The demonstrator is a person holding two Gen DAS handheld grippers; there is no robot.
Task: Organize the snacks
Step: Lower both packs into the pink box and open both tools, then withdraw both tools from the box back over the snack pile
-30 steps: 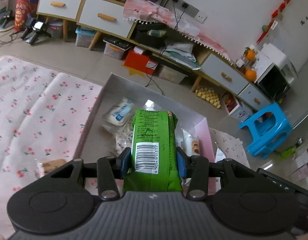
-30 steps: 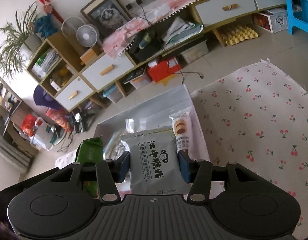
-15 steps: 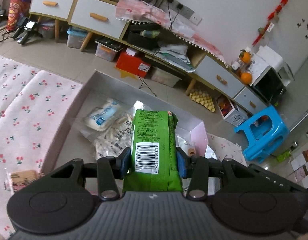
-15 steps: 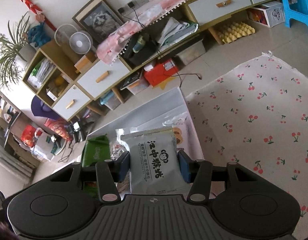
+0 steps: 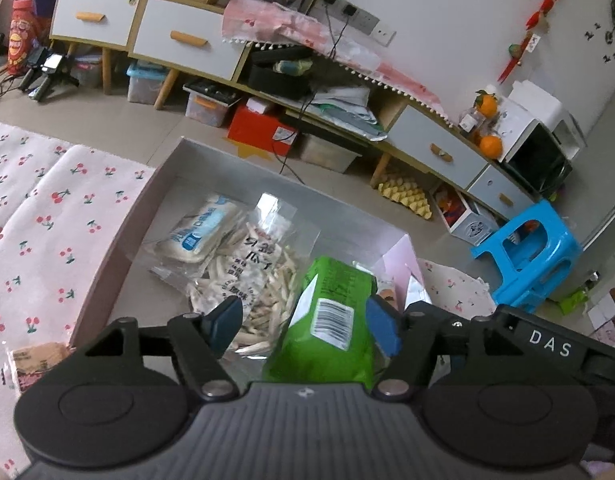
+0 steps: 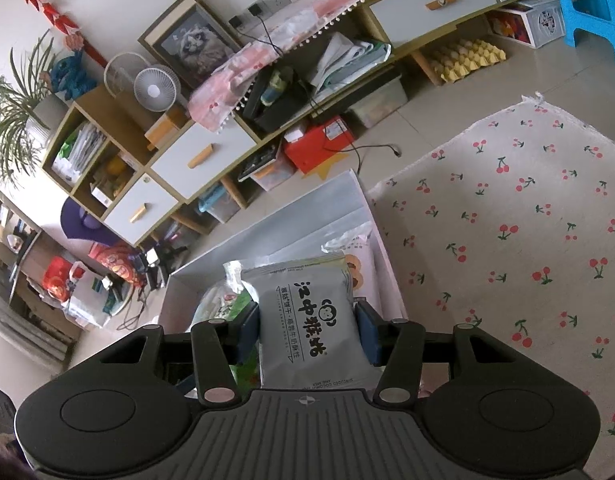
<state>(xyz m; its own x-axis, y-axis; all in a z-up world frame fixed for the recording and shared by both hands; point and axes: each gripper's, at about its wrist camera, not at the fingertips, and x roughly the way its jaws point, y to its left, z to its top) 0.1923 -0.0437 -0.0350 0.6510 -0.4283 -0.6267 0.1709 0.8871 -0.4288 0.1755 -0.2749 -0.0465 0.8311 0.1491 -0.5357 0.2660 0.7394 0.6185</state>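
Left gripper [image 5: 303, 322] jaws opening, green foil snack pack [image 5: 327, 328] released, tipping into pale cardboard box [image 5: 119, 236]; right gripper [image 6: 307, 330] clamped on grey biscuit pouch [image 6: 307, 320], likely next in.

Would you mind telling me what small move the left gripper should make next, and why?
Probably finish opening and draw the left gripper back. Its jaws are opening: the left pad has come off the green packet, which tilts against the right pad above the open box, over the bag of pale sticks. Backing away should let it drop in. The right gripper grips its grey packet.
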